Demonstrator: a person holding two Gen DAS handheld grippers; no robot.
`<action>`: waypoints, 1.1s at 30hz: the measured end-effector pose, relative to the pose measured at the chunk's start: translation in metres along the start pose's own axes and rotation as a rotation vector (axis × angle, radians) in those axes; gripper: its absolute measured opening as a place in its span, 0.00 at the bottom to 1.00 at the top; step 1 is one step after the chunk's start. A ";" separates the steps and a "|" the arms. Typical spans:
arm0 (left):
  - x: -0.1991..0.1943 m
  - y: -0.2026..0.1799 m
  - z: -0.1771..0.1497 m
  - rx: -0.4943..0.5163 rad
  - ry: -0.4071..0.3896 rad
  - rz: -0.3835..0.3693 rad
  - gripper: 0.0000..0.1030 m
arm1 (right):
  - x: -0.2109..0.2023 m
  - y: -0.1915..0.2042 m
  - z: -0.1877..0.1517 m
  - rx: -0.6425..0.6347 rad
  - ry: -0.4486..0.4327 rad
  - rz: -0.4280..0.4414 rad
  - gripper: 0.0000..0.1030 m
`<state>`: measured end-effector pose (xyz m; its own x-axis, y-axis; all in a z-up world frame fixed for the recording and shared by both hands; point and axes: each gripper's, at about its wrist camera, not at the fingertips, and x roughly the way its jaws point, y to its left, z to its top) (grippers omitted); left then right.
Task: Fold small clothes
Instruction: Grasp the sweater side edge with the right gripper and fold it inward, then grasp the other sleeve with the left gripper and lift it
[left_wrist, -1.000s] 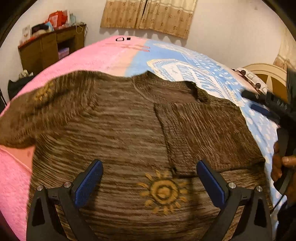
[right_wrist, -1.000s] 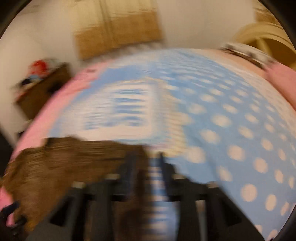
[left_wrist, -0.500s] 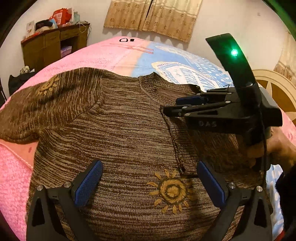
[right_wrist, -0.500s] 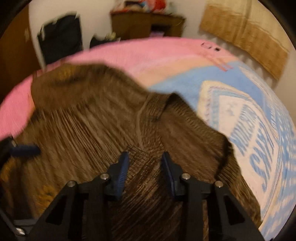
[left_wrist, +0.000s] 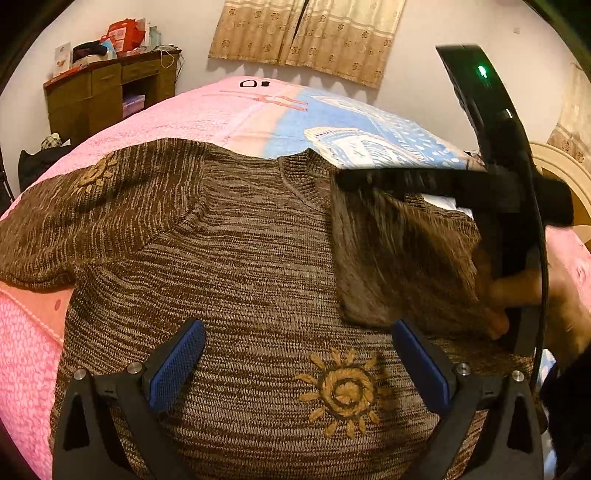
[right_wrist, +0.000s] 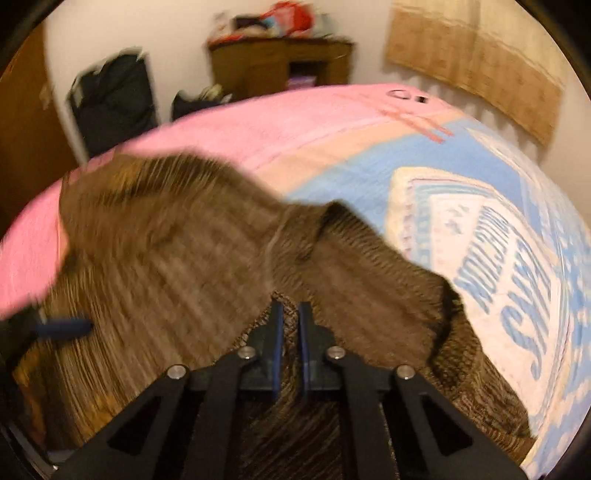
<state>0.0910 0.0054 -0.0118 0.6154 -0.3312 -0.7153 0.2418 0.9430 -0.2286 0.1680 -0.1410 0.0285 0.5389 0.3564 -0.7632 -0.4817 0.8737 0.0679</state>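
On the bed, spread with a pink and blue cover, lies a brown sweater, chest up, neck toward the curtained wall. Its one sleeve lies out flat over the pink part of the cover. The other sleeve is folded across the chest, and the right gripper has it: the jaws have just been closing and now stand clenched on the knit, with cloth pinched between the blue pads. In the left wrist view that gripper comes in from the side, blurred, with a hand on its grip. The left gripper hovers over the lower chest, jaws released and wide apart, nothing between them. A yellow sun is stitched on the chest, close to the left gripper's pad. A wooden desk stands against the far wall.
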 end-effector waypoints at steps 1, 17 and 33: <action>0.000 0.000 0.000 0.003 -0.001 0.002 0.99 | -0.001 -0.003 0.003 0.031 -0.023 0.012 0.10; 0.004 -0.014 0.026 0.054 -0.040 0.048 0.99 | -0.064 -0.052 -0.030 0.232 -0.159 -0.259 0.42; -0.008 0.002 0.034 0.094 -0.023 0.183 0.99 | -0.084 -0.103 -0.085 0.352 -0.075 -0.653 0.52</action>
<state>0.1116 0.0090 0.0159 0.6726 -0.1561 -0.7234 0.1928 0.9807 -0.0324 0.1140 -0.2888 0.0310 0.6915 -0.2608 -0.6737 0.1958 0.9653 -0.1728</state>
